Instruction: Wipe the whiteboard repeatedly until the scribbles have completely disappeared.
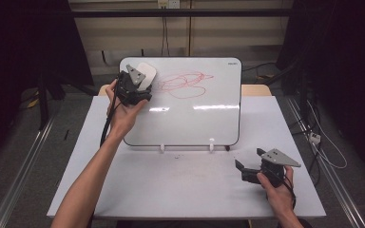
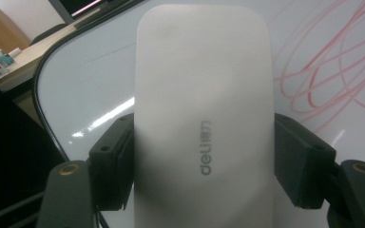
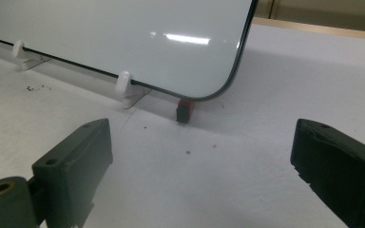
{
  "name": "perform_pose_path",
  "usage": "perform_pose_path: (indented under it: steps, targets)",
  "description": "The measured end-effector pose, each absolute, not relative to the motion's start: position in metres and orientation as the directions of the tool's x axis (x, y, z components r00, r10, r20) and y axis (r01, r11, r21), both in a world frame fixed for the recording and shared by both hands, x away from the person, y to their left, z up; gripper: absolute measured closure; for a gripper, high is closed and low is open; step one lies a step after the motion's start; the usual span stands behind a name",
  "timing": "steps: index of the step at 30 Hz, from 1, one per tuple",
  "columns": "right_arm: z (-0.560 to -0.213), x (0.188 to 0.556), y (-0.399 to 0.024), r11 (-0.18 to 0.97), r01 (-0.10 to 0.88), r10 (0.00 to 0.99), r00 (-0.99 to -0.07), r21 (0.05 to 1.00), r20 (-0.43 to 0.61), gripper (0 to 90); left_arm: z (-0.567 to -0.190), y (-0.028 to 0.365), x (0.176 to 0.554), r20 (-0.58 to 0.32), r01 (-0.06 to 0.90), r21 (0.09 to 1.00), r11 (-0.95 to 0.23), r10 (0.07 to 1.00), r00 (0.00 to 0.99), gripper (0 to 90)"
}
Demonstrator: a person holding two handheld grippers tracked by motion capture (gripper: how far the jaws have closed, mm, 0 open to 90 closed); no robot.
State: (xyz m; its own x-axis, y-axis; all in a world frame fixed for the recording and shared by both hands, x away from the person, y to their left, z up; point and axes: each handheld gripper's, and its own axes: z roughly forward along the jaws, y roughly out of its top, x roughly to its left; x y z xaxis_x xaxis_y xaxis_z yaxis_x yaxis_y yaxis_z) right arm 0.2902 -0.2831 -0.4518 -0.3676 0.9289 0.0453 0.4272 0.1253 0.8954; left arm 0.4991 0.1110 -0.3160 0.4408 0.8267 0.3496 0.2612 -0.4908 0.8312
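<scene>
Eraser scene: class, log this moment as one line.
left gripper: shut on eraser | whiteboard: red scribble | right gripper: open, idle

glossy whiteboard (image 1: 195, 114); smooth matt white plastic eraser (image 2: 202, 118); matt black jaws.

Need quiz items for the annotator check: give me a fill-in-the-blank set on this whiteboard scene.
1. The left tool is shut on a white ____.
2. The scribble on the whiteboard is drawn in ____ ink.
3. The right tool, low over the table, has its jaws ____, with nothing between them.
4. The print on the eraser reads ____.

Missing words: eraser; red; open; deli
</scene>
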Motion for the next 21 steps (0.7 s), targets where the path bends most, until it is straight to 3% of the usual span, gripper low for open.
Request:
perform_pose_path:
  steps: [21]
  targets:
    - [-0.452,0.291,-0.28,0.133,0.426,0.925,-0.377,0.895,0.042,6.6,-0.33,0.081,0.486,0.39,0.244,0.804,-0.543,0.79,0.473,31.2]
